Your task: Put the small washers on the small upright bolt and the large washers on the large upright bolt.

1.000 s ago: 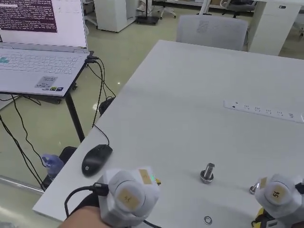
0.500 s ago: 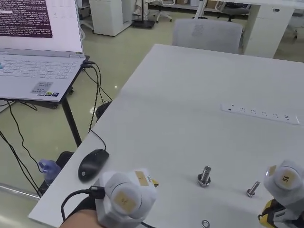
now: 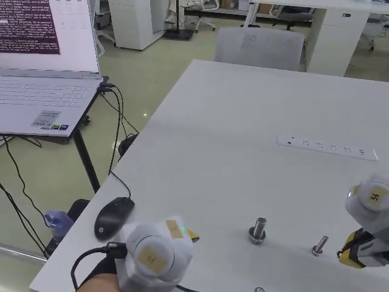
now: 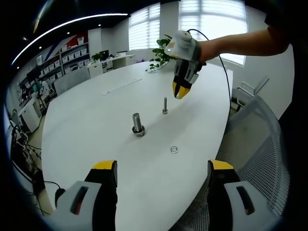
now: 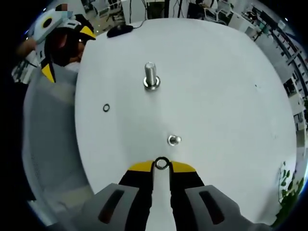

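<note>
Seen along its own jaws, the right gripper (image 5: 162, 166) is clamped shut on a held washer (image 5: 162, 163), pinched edge-on between the yellow tips at lower centre; its size is hard to judge. The left gripper (image 4: 161, 166) has its jaws spread wide with nothing between them, low in its own frame.

On the white table (image 3: 243, 121), the large bolt (image 3: 258, 230) and the small bolt (image 3: 318, 245) both stand upright, heads down and shanks pointing up, near each other at lower right of the head view. From above, the right gripper view shows the small bolt just beyond the held washer, with the large bolt farther up the frame.

A loose washer (image 4: 174, 149) lies flat on the table, nearer the left gripper than either bolt; the head view crops it at the bottom edge. That view also cuts off the right gripper's jaws at the right edge and hides the left gripper's jaws under its white body.

A mouse (image 3: 113, 217) sits at lower left, a power strip (image 3: 325, 147) at right.
</note>
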